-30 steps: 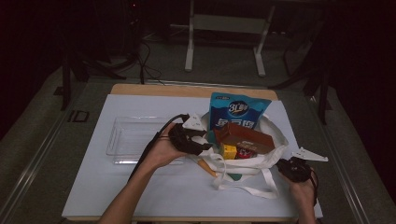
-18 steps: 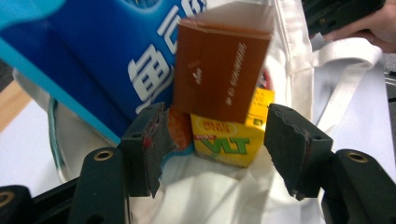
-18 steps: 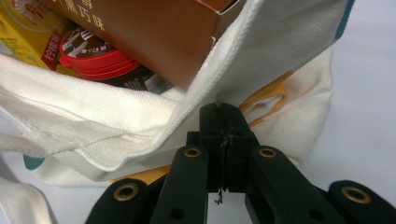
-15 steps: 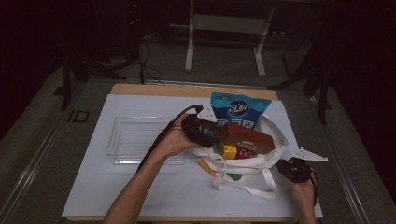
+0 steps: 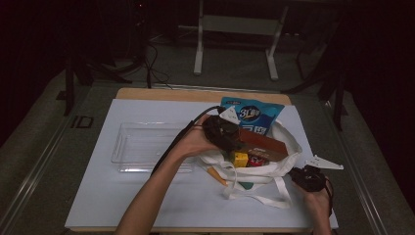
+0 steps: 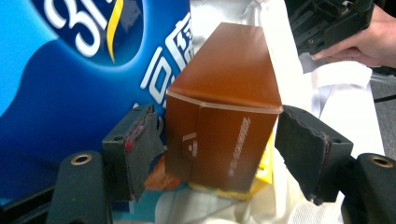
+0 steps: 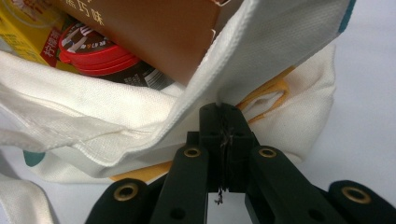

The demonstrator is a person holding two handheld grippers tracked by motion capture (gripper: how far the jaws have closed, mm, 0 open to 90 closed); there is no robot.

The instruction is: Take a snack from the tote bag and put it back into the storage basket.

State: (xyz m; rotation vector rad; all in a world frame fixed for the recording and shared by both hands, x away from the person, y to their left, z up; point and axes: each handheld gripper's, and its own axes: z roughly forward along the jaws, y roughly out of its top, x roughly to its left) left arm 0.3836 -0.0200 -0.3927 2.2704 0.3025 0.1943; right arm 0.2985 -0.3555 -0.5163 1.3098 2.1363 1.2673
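Observation:
A white tote bag point(image 5: 266, 174) lies open on the table, holding a blue snack bag point(image 5: 254, 117), a brown box point(image 5: 264, 144), a yellow carton point(image 5: 240, 159) and a red-lidded tub point(image 5: 255, 160). My left gripper point(image 5: 230, 134) is at the brown box's left end. In the left gripper view it point(image 6: 217, 135) is open, with one jaw on each side of the brown box point(image 6: 224, 116) and the blue snack bag point(image 6: 70, 70) behind. My right gripper point(image 7: 223, 116) is shut on the tote bag's rim point(image 7: 261, 56) at the bag's right side point(image 5: 301, 176).
A clear plastic tray point(image 5: 142, 147) sits empty left of the bag on the white mat point(image 5: 147, 205). The mat's front edge is near my forearms. A metal stand point(image 5: 235, 24) rises beyond the table's far edge.
My left gripper has moved right and away from me, from the bag's left rim over to the end of the brown box. The right gripper has kept its hold on the bag.

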